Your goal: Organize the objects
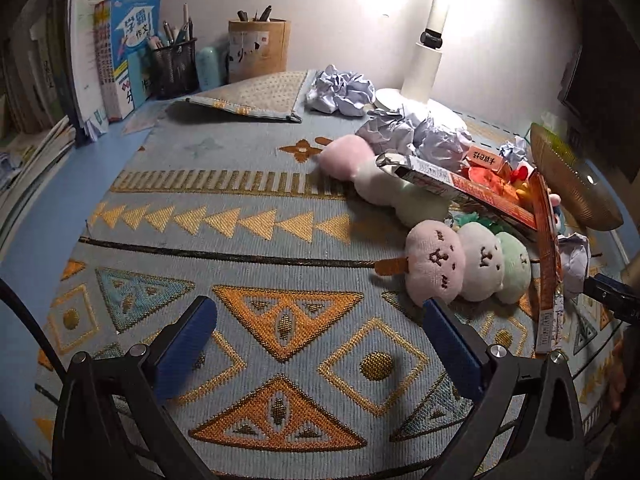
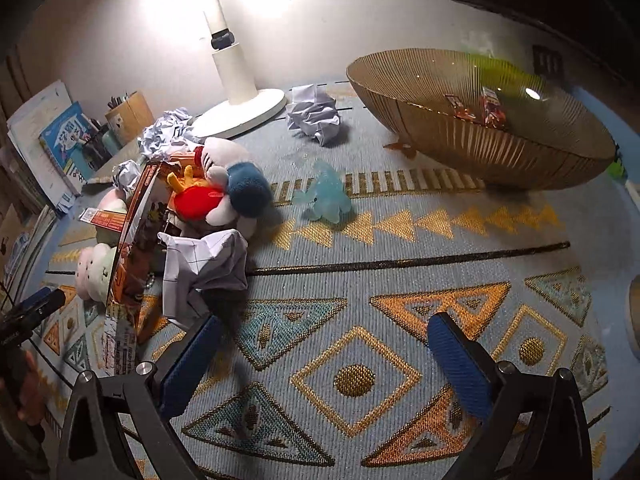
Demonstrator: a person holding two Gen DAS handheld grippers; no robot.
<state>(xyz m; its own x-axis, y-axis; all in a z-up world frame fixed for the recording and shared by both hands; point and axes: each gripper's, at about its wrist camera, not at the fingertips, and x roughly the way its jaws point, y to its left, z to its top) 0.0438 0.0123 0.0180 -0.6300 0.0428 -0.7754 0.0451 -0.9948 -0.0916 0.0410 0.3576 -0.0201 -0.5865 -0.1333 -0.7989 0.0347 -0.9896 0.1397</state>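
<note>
Lamplight falls on a patterned mat [image 1: 248, 240] strewn with toys and paper balls. Both grippers hang spread wide and empty. From the left gripper [image 1: 320, 328], the dango plush [image 1: 468, 266] lies at one o'clock, touching its right fingertip, long axis running crosswise toward three. From the right gripper [image 2: 324, 344], a crumpled sheet [image 2: 208, 272] sits at eleven o'clock, just beside its left finger; the bowl [image 2: 460, 128] stands well apart at one. For the plush, the left looks nearer.

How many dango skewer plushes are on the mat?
2: near dango plush lies just ahead of the left gripper; far dango plush lies partly under the orange box. Clutter may hide more.
</note>
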